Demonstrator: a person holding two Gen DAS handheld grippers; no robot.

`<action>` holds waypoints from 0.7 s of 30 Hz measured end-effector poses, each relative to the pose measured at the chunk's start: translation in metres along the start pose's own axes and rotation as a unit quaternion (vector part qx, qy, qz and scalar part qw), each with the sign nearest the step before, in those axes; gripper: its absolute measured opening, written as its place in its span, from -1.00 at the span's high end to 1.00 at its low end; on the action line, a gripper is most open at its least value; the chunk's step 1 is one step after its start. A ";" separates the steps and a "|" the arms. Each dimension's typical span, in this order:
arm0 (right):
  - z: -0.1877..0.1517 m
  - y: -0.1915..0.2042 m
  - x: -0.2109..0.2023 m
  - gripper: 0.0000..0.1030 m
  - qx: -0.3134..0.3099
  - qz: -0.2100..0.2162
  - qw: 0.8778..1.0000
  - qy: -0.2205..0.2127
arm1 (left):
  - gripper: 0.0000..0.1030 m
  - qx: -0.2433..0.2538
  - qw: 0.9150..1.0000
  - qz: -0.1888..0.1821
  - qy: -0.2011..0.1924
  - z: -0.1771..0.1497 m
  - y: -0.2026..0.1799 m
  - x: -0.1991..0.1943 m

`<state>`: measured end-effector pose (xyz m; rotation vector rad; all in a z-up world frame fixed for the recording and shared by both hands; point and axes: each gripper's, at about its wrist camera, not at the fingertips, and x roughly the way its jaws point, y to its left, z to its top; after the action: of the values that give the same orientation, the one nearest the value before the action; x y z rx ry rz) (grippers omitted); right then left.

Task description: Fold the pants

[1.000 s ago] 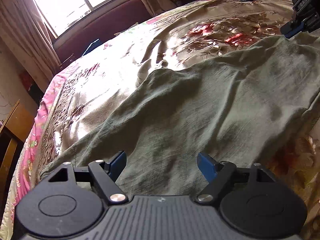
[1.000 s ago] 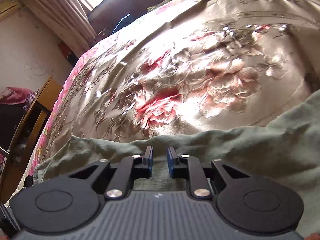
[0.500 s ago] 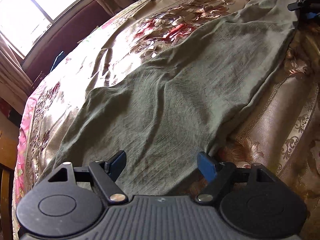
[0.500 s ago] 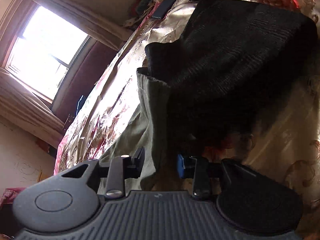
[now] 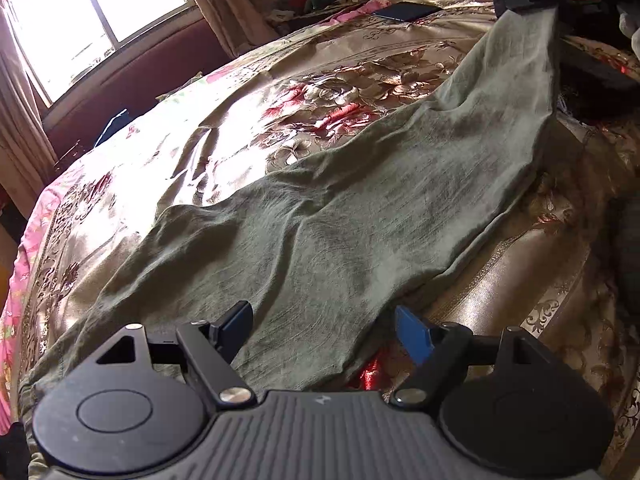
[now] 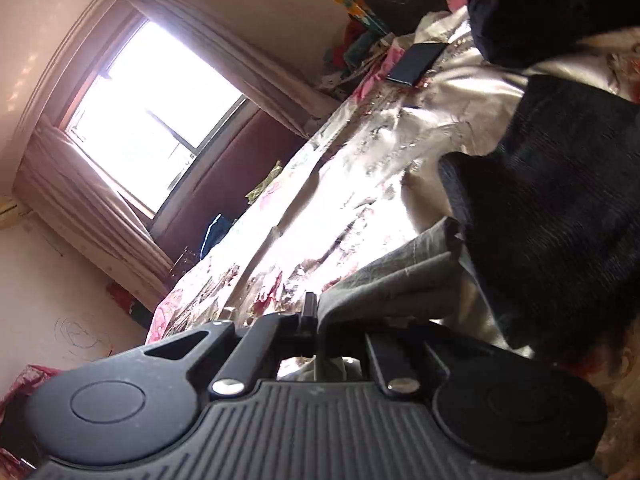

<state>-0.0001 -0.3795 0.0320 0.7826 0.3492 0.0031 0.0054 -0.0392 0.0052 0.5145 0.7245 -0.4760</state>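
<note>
On bed [image 5: 224, 128], over floral satin bedspread: olive-green pants [image 5: 360, 216] stretched out diagonally. Left tongs [image 5: 324, 328] wide apart, hovering above near end of pants, gripping nothing. Right tongs [image 6: 316, 316] have just been closing, now clamped on far hem of pants, lifting it beside black garment [image 6: 560, 200]. Dark phone [image 5: 404, 11] near bed's far edge. No readable writing.

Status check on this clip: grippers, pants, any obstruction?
Left gripper open over near end of pants. Right gripper just closed on far end, fabric pinched. Black garment lies beside that end.
</note>
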 end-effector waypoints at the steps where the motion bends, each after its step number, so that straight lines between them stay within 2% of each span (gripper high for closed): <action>1: 0.001 0.021 0.006 0.90 -0.025 0.013 1.000 0.004 | -0.76 -0.005 1.000 0.001 -0.005 -0.003 0.003 -0.005; 5: -0.019 0.114 0.045 0.90 -0.128 0.077 0.987 0.052 | -0.76 -0.046 0.998 0.022 -0.030 -0.017 0.033 -0.031; 6: -0.030 0.136 0.057 0.90 -0.153 0.091 0.982 0.069 | -0.76 -0.059 0.997 0.032 -0.035 -0.022 0.043 -0.038; 9: -0.085 0.208 0.095 0.90 -0.244 0.132 0.954 0.115 | -0.76 -0.101 0.992 0.059 -0.042 -0.043 0.075 -0.058; 11: -0.132 0.254 0.120 0.90 -0.295 0.168 0.928 0.156 | -0.77 -0.125 0.989 0.076 -0.037 -0.060 0.095 -0.066; 14: -0.207 0.305 0.150 0.91 -0.369 0.203 0.881 0.214 | -0.77 -0.157 0.982 0.102 -0.024 -0.089 0.120 -0.075; 16: -0.259 0.325 0.162 0.91 -0.403 0.220 0.852 0.250 | -0.77 -0.183 0.977 0.112 -0.017 -0.105 0.133 -0.077; 19: -0.330 0.336 0.156 0.91 -0.479 0.223 0.807 0.263 | -0.77 -0.232 0.966 0.113 -0.009 -0.132 0.152 -0.081; 21: -0.360 0.338 0.162 0.90 -0.513 0.209 0.788 0.270 | -0.77 -0.253 0.961 0.112 -0.008 -0.145 0.158 -0.080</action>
<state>0.0837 0.1306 -0.0197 -0.2783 0.6253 0.7976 -0.0290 0.1868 0.0139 0.1065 0.7293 -0.0716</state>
